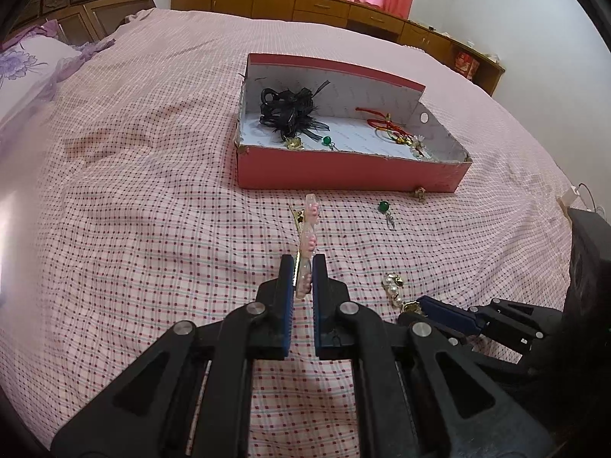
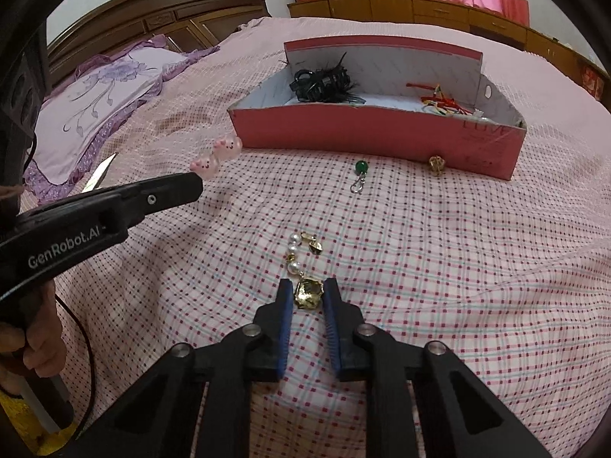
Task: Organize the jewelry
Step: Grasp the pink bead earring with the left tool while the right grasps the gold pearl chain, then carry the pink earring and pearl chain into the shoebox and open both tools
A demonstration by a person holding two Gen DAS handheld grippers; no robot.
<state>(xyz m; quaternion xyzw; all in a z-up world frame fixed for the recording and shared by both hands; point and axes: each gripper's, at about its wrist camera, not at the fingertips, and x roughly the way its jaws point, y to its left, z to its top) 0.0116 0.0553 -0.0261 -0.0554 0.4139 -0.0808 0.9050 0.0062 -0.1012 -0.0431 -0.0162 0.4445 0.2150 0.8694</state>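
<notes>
Left wrist fisheye — pink hair clip (image 1: 308, 252) pinched between fingers (image 1: 284, 286).

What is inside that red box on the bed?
The box holds a black feathery hair piece, red cords, a green bead charm, a gold piece and a white flower piece. The near wall hides the floor just behind it.

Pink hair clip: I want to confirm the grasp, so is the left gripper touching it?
Touching. The left wrist view shows the left gripper with both pads pressed against the pink hair clip.
</notes>
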